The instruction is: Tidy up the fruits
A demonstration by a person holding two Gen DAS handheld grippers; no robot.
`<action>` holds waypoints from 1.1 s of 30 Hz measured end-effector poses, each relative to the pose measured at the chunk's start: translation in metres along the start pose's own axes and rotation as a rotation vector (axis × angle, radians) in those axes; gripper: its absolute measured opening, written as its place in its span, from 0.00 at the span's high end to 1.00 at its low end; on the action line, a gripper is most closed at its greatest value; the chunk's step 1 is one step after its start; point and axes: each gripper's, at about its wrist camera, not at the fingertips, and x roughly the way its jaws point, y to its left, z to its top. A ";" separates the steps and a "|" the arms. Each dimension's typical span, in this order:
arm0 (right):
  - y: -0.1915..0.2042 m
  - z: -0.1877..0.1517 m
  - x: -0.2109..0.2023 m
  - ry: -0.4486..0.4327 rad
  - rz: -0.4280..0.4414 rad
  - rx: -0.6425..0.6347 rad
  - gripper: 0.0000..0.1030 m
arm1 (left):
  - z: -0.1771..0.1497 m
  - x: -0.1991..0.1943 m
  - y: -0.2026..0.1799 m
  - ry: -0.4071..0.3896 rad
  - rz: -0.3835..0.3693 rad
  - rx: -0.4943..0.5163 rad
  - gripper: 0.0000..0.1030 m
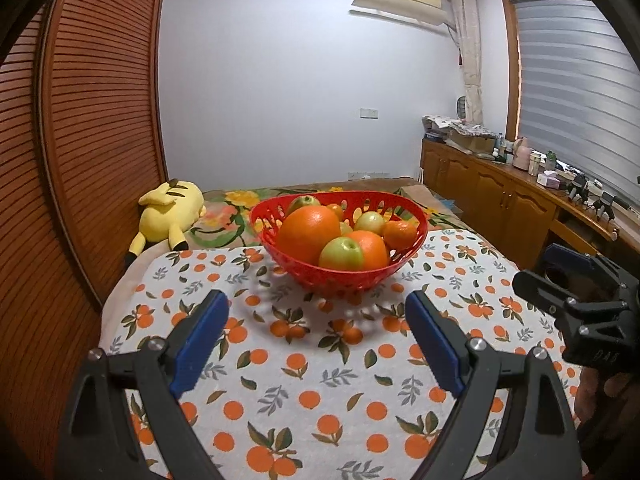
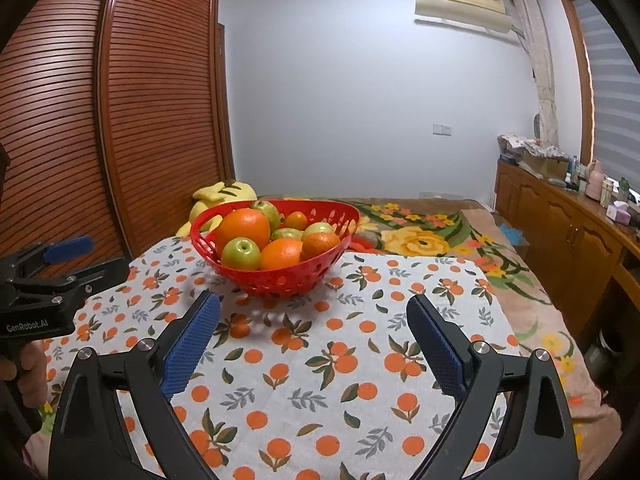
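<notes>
A red perforated basket (image 1: pixel 340 278) (image 2: pixel 280 280) stands on the orange-print cloth (image 1: pixel 320 380). It holds a large orange (image 1: pixel 308 232), a green apple (image 1: pixel 342 254), a second orange (image 1: pixel 374 248), a tangerine (image 1: pixel 400 234) and more green fruit behind. My left gripper (image 1: pixel 316 304) is open just short of the basket, with nothing between its blue pads. My right gripper (image 2: pixel 314 300) is also open and empty, a little right of the basket. Each gripper shows at the edge of the other's view: the right gripper (image 1: pixel 576 300) and the left gripper (image 2: pixel 60 268).
A yellow plush toy (image 1: pixel 168 216) lies behind the cloth at the left, next to a louvred wooden wardrobe (image 1: pixel 100 120). A floral blanket (image 2: pixel 420 236) covers the bed beyond. A cluttered wooden sideboard (image 1: pixel 500 200) runs along the right wall.
</notes>
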 end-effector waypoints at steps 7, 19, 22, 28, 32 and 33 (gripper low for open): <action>0.000 -0.001 -0.001 0.000 -0.003 0.000 0.07 | -0.002 0.000 0.003 0.003 0.004 0.000 0.12; -0.001 -0.002 -0.002 -0.002 -0.009 0.007 0.07 | -0.002 -0.002 0.003 0.000 0.001 0.005 0.12; -0.002 -0.002 -0.002 -0.003 -0.009 0.007 0.07 | -0.002 -0.003 0.003 -0.001 0.001 0.004 0.12; -0.002 -0.002 -0.003 -0.004 -0.011 0.008 0.07 | -0.002 -0.004 0.002 -0.004 0.000 0.006 0.12; -0.003 -0.002 -0.004 -0.006 -0.012 0.008 0.07 | -0.002 -0.004 0.002 -0.004 -0.001 0.006 0.12; -0.003 -0.002 -0.004 -0.006 -0.013 0.008 0.07 | -0.002 -0.004 0.002 -0.004 -0.002 0.006 0.12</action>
